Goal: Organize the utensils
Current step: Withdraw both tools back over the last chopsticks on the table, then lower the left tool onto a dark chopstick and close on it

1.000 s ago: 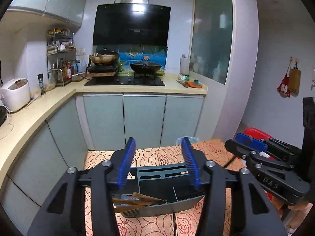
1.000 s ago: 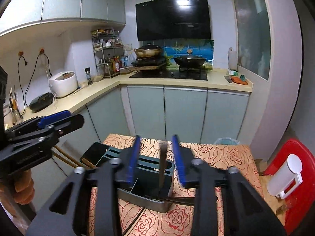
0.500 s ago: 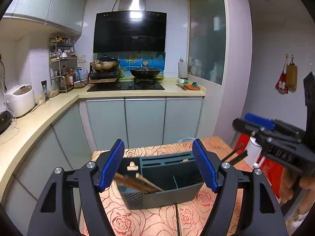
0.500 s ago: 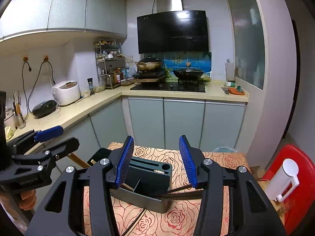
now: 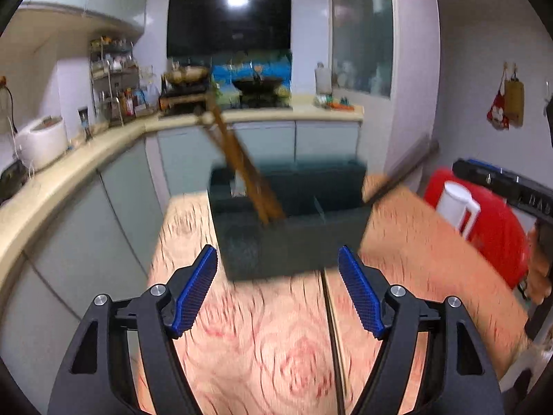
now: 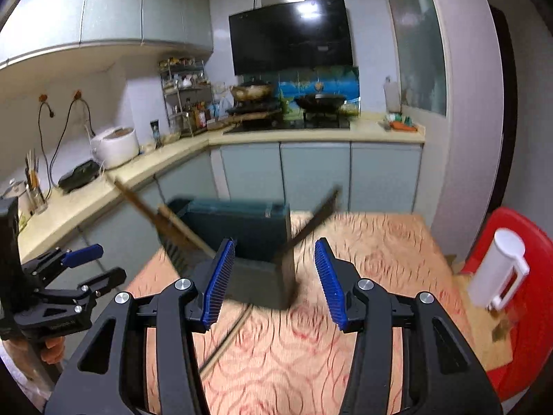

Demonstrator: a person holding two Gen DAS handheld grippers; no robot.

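Note:
A dark green utensil holder [image 5: 290,221] stands on a table with a rose-pattern cloth [image 5: 269,352]. Brown wooden chopsticks [image 5: 238,166] lean out of its left compartment. Dark chopsticks [image 5: 397,176] lean out of its right side. My left gripper [image 5: 278,288] is open and empty, just in front of the holder. In the right wrist view the holder [image 6: 249,238] sits ahead, with the brown chopsticks [image 6: 162,218] to its left and the dark chopsticks [image 6: 311,221] to its right. My right gripper [image 6: 273,280] is open and empty. The view is blurred by motion.
A red stool [image 6: 518,297] with a white lidded jug [image 6: 497,269] stands right of the table. A dark thin stick [image 5: 333,339] lies on the cloth. Kitchen counter [image 6: 145,166] and cabinets run behind and to the left.
Both grippers have pulled back and up from the holder and opened wider. The brown and dark chopsticks now stand leaning in the holder.

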